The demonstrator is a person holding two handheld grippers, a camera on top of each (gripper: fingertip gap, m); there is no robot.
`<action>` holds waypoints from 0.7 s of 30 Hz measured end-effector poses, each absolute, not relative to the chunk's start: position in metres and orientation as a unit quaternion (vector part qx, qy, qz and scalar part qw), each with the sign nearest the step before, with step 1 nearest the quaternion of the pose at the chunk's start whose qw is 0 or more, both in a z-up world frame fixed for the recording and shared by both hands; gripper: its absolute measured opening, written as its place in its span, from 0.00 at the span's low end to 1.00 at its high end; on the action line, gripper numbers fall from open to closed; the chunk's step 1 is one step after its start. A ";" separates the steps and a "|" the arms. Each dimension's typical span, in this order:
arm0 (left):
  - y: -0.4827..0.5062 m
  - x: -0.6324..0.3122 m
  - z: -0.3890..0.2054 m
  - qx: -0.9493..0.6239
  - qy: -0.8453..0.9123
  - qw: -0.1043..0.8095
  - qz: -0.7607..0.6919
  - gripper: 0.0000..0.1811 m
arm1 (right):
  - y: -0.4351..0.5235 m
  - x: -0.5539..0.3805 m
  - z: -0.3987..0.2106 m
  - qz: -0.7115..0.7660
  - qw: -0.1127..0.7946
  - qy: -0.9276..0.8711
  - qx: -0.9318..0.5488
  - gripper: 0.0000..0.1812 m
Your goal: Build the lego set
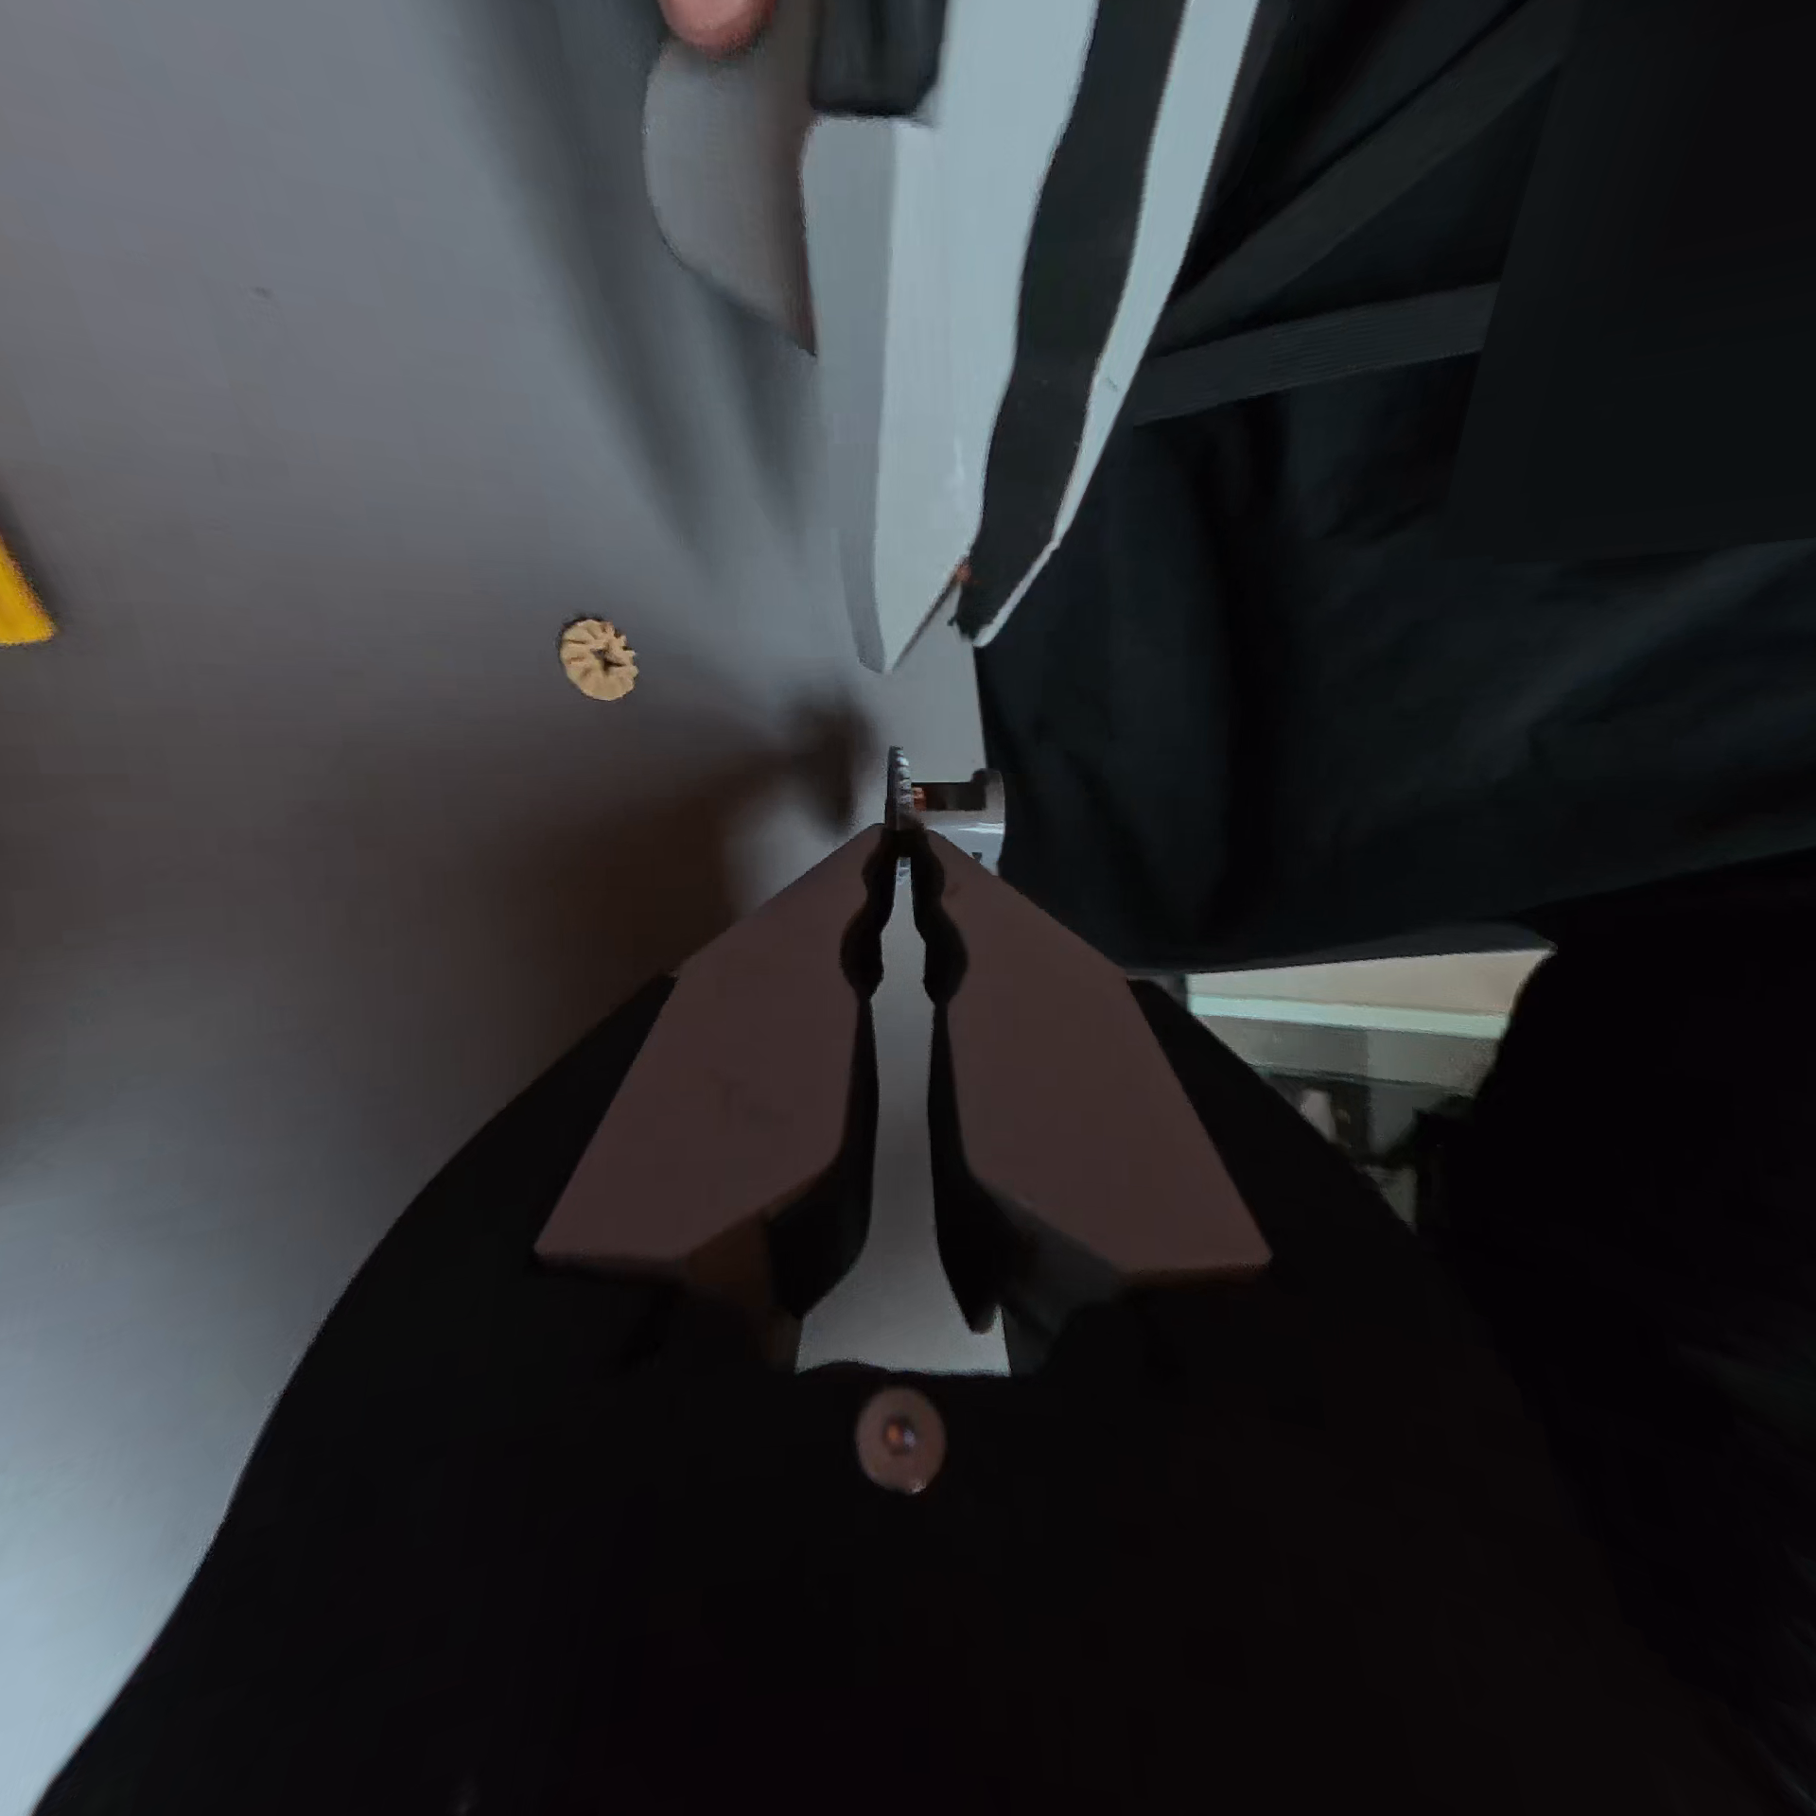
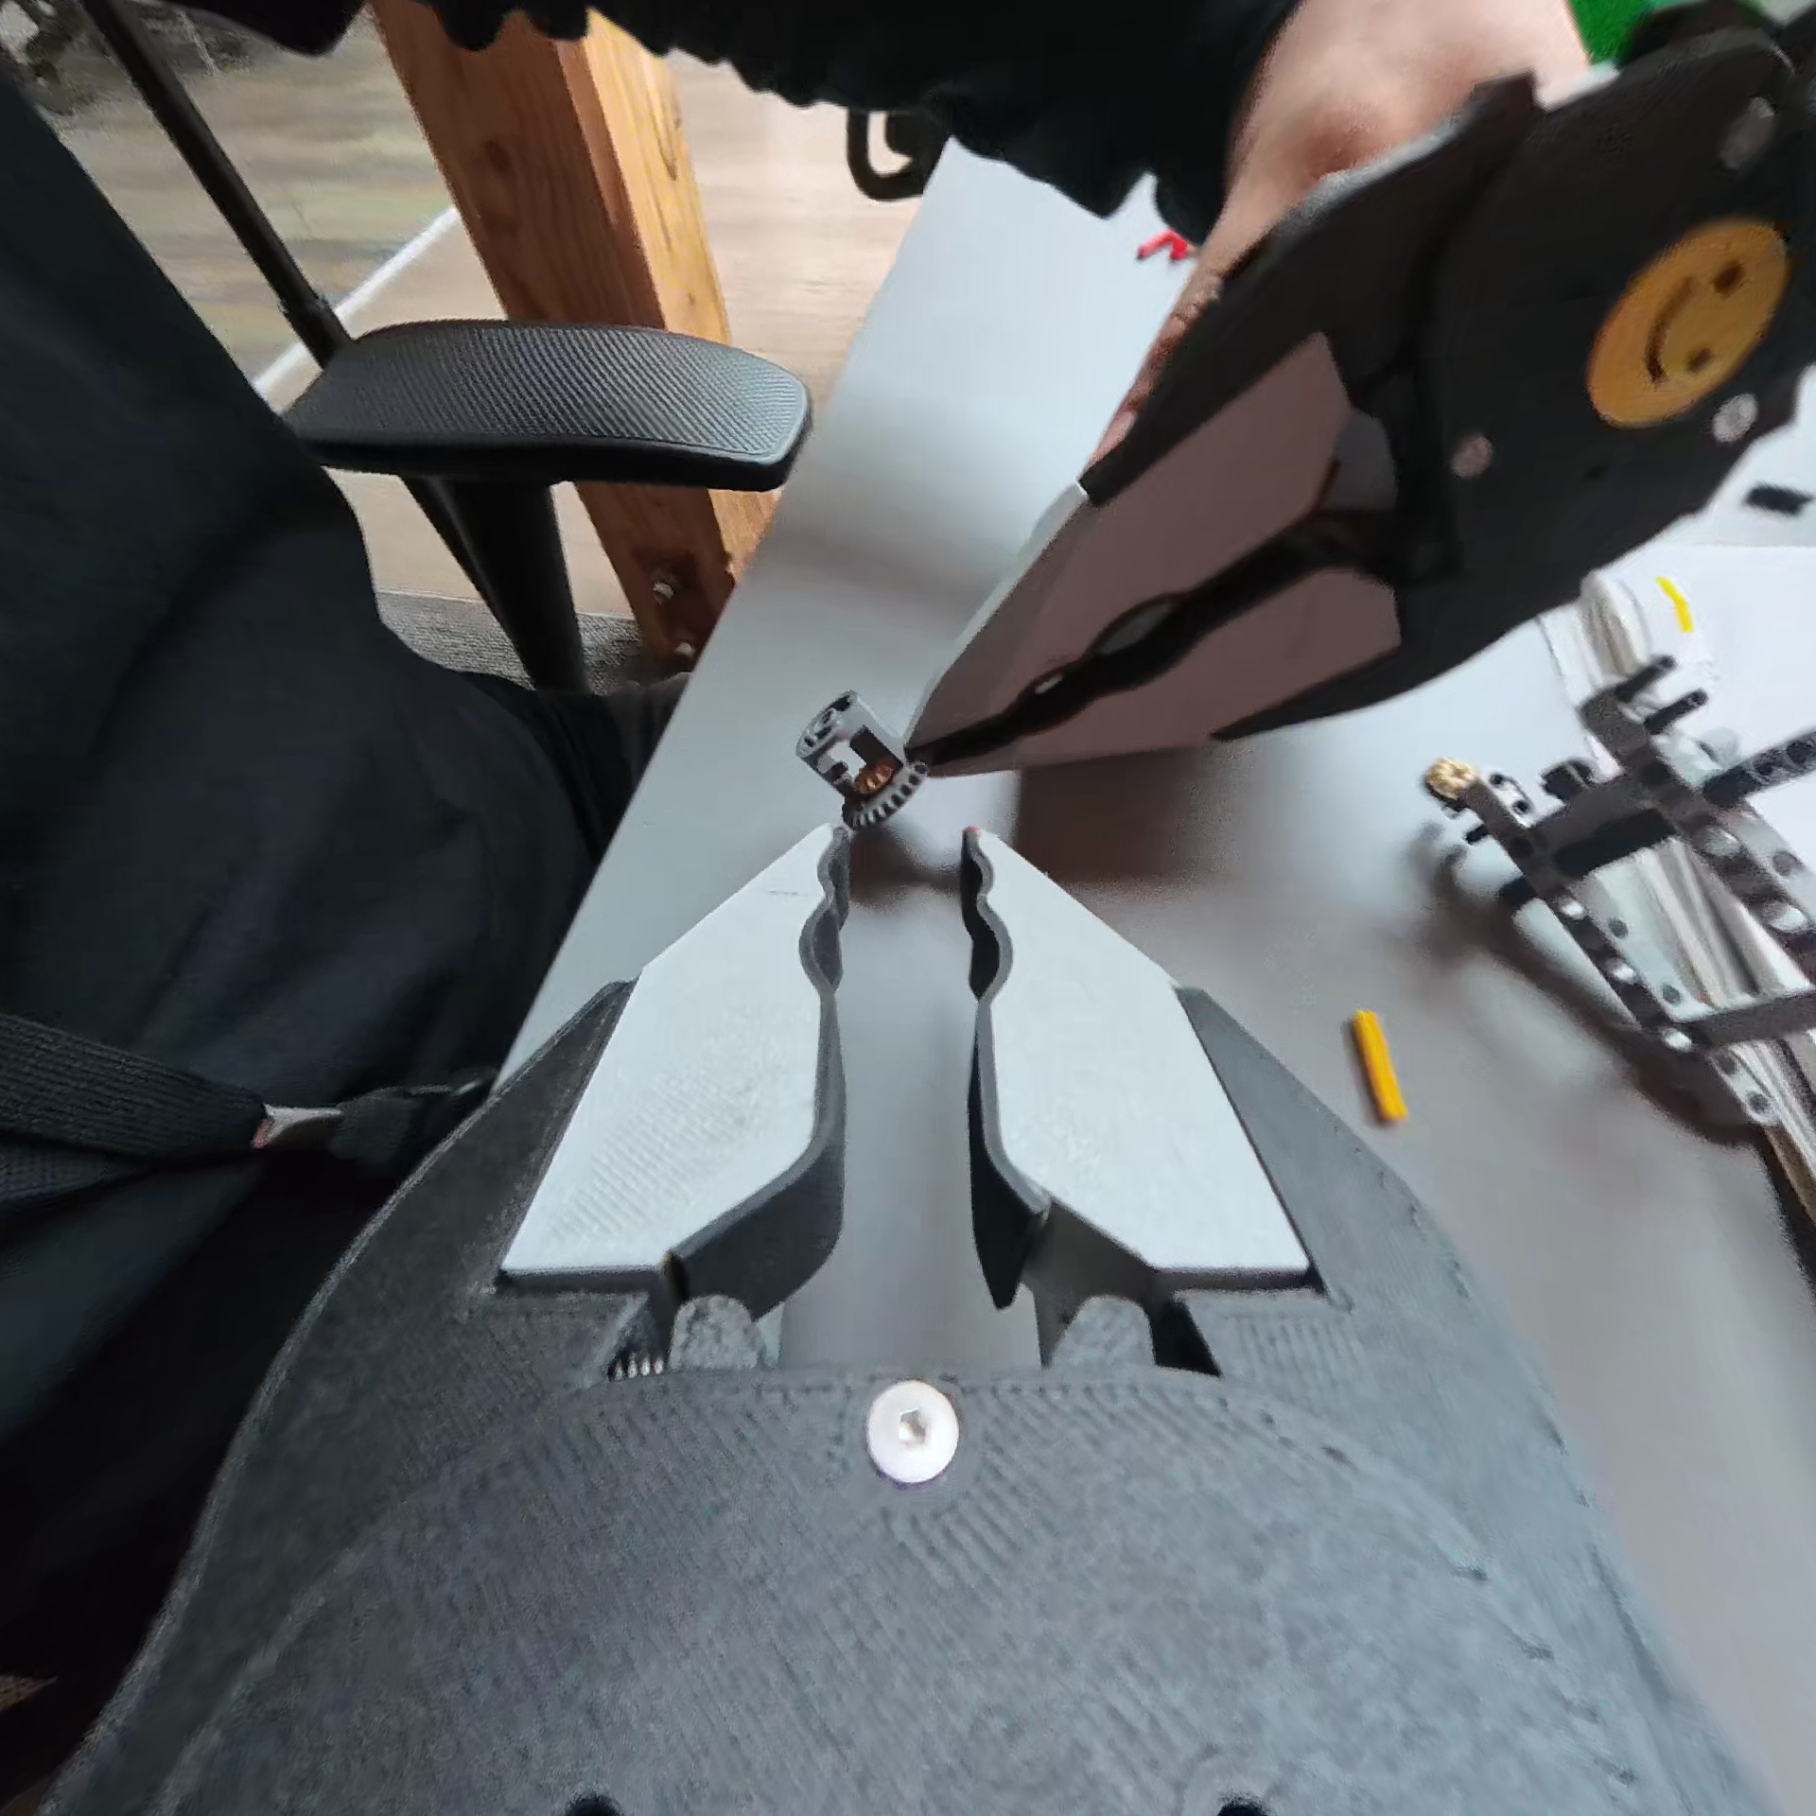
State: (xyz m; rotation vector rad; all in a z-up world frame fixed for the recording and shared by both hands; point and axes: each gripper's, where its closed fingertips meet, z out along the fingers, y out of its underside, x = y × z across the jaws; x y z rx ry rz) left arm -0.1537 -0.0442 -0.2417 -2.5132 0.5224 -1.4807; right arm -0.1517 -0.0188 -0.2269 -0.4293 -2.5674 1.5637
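Tips of the left gripper (image 1: 899, 835) pinch a dark toothed gear (image 1: 896, 786) edge-on; a tan gear (image 1: 598, 658) lies left of them.

From the right wrist, the right gripper (image 2: 904, 845) gapes just below the gear-and-housing piece (image 2: 863, 755). Close gently on the housing, squarely, clear of the teeth.

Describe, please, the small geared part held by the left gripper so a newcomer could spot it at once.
Start at the near edge of the grey table. The left gripper reaches in from the upper right, its tips pinching the gear assembly. Unlike the long beam frame and yellow pin, it is a tiny dark block with a toothed wheel.
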 end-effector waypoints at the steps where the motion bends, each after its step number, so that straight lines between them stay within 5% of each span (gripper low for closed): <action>1: -0.041 -0.157 -0.242 -0.854 0.173 0.105 -0.480 0.00 | -0.013 -0.155 -0.229 0.508 0.057 -0.848 -0.143 0.11; 12: -0.033 -0.203 -0.234 -0.920 0.132 0.230 -0.289 0.00 | 0.028 -0.163 -0.247 0.448 0.054 -0.884 -0.121 0.11; 21: -0.039 -0.208 -0.243 -0.930 0.134 0.223 -0.259 0.00 | 0.010 -0.182 -0.262 0.411 0.065 -0.900 -0.133 0.12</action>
